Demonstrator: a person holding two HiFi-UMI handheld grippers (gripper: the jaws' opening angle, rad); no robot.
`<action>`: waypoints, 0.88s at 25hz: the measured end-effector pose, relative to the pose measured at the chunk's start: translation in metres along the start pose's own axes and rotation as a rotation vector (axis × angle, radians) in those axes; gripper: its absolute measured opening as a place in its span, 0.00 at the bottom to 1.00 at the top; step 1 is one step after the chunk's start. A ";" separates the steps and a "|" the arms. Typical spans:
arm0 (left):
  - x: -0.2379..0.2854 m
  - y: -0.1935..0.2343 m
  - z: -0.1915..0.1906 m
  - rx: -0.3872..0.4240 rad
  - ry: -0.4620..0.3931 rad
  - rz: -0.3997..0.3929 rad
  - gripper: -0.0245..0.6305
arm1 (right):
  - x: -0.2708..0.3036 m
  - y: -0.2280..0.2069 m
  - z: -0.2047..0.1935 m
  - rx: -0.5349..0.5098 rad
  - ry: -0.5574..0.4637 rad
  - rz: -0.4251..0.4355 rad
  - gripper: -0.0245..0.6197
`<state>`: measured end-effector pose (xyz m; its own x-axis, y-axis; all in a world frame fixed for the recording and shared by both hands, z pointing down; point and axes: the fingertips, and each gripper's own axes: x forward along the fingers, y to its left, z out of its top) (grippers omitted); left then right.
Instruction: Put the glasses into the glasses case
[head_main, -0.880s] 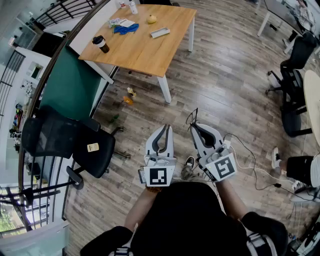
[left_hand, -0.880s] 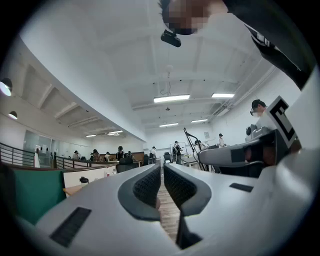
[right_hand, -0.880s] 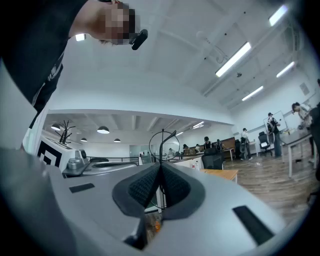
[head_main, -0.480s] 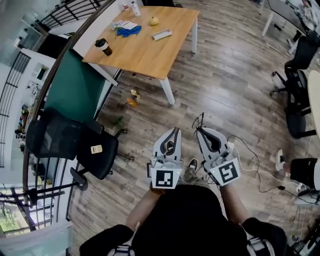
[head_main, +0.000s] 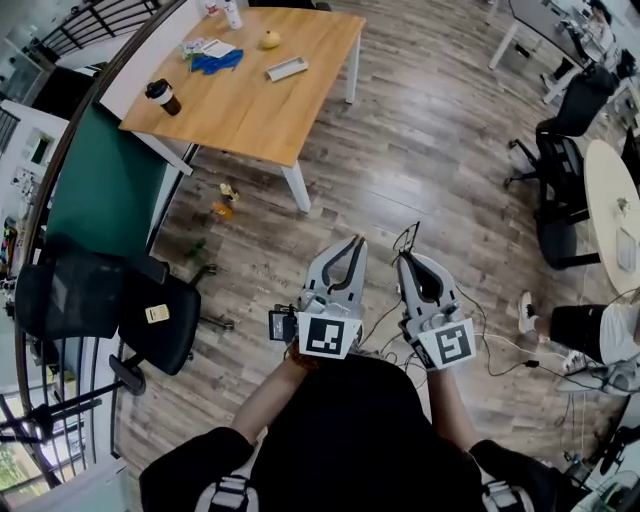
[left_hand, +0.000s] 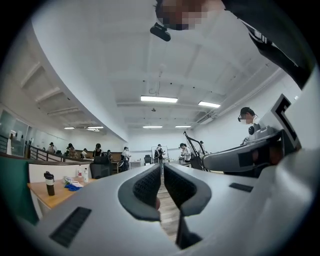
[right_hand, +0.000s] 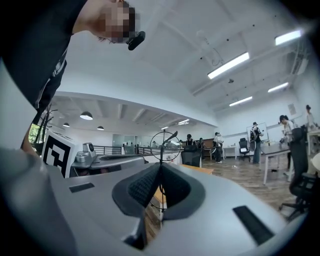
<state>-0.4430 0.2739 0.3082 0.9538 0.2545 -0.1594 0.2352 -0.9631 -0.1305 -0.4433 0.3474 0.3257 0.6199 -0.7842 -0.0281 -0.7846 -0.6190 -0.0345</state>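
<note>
Far left: a black office chair (head_main: 150, 320) stands on the wood floor (head_main: 420, 150).

Upper left: a wooden counter (head_main: 250, 110) carries:
- a lidded takeaway cup (head_main: 160, 95), contents not visible;
- a blue cloth (head_main: 215, 62);
- a yellow fruit (head_main: 270, 40);
- a pale oblong case (head_main: 287, 68), lying flat. At this size I cannot tell whether it is open.

Centre: the left gripper (head_main: 356, 241) is held over the floor, well apart from the counter. Its fingers (left_hand: 145, 187) are closed tip to tip, with only a thin slit between the pads and nothing in them.

Just to its right is the right gripper (head_main: 404, 258). Its fingers (right_hand: 177, 187) are closed on the glasses (right_hand: 162, 145). The glasses are thin, black and wire-rimmed. One round rim stands above the fingertips, a slim arm angles up from it, and a wire runs down between the pads. They are in the air over the floor, well apart from the case.

Far right: black swivel chairs (head_main: 565, 190) stand beside the edge of a pale round table (head_main: 610, 200).
</note>
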 end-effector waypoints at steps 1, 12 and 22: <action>0.005 0.006 0.000 0.013 -0.001 -0.002 0.09 | 0.009 -0.002 0.001 -0.011 0.003 -0.002 0.07; 0.061 0.117 0.001 0.038 -0.063 0.031 0.09 | 0.144 0.007 0.047 -0.183 -0.039 0.059 0.07; 0.084 0.184 -0.025 0.041 -0.025 0.015 0.09 | 0.218 0.007 0.034 -0.141 -0.010 0.037 0.07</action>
<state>-0.3150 0.1155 0.2956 0.9522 0.2423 -0.1858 0.2121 -0.9626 -0.1683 -0.3134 0.1737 0.2854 0.5903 -0.8064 -0.0364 -0.7999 -0.5904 0.1079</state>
